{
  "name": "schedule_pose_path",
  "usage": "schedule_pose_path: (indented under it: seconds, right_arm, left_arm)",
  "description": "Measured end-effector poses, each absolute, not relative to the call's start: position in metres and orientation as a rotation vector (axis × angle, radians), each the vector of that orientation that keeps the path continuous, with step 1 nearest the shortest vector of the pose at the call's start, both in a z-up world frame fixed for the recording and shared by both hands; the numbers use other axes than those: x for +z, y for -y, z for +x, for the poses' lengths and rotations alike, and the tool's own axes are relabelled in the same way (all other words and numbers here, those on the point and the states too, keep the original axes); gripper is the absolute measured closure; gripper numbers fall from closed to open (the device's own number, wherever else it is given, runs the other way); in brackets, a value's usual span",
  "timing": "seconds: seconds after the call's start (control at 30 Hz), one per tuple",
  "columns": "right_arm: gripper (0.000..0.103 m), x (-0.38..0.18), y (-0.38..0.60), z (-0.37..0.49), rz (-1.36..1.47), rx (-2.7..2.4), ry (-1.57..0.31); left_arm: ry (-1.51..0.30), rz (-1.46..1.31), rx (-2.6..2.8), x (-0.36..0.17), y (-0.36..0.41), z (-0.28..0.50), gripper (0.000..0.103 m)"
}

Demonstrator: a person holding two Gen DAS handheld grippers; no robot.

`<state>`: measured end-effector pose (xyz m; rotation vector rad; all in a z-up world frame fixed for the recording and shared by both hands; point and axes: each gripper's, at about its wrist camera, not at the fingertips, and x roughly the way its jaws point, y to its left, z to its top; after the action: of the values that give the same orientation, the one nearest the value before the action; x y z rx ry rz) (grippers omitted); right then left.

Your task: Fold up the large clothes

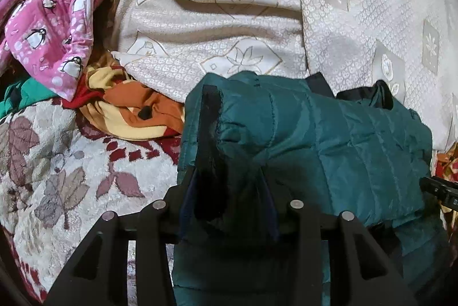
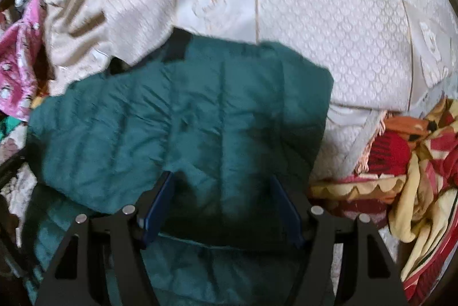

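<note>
A dark green quilted jacket (image 1: 329,139) with black trim lies in a folded bundle on the bed. My left gripper (image 1: 229,177) has its blue fingers on either side of a thick fold at the jacket's left end and pinches it. In the right wrist view the same jacket (image 2: 160,117) fills the middle. My right gripper (image 2: 223,180) holds the jacket's near edge between its blue fingers (image 2: 160,200), with padded fabric bulging between them. The right gripper's tip shows at the left wrist view's right edge (image 1: 440,188).
A cream patterned bedspread (image 1: 357,19) lies behind the jacket. A pink penguin-print cloth (image 1: 51,28) and an orange, yellow and red cloth (image 1: 134,108) are piled at the left. A floral blanket (image 1: 57,162) lies underneath. More red and yellow cloth (image 2: 415,171) sits at the right.
</note>
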<state>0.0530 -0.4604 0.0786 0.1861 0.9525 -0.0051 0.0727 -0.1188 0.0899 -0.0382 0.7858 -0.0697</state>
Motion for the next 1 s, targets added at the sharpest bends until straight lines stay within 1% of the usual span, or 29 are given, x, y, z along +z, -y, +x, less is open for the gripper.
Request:
schedule_pose_path:
  seconds: [0.13, 0.3, 0.47, 0.63, 0.7, 1.0]
  right_arm:
    - [0.03, 0.06, 0.463, 0.06, 0.214, -0.025, -0.956]
    - [0.027, 0.051, 0.457, 0.065, 0.182, -0.043, -0.969]
    - [0.026, 0.055, 0.46, 0.062, 0.207, -0.027, -0.965]
    - [0.018, 0.069, 0.47, 0.051, 0.268, 0.011, -0.935]
    - [0.017, 0.072, 0.475, 0.049, 0.273, 0.01, -0.925]
    - [0.017, 0.073, 0.482, 0.037, 0.29, 0.002, -0.932]
  left_arm:
    - [-0.804, -0.032, -0.064, 0.079, 0.12, 0.078, 0.074]
    - [-0.806, -0.037, -0.051, 0.071, 0.121, 0.082, 0.07]
    - [-0.817, -0.055, -0.055, 0.071, 0.119, 0.083, 0.068]
    - [-0.84, -0.143, -0.109, 0.074, 0.105, 0.082, 0.066]
    - [-0.843, -0.174, -0.121, 0.075, 0.101, 0.082, 0.064]
    - [-0.841, -0.21, -0.146, 0.084, 0.1, 0.074, 0.063]
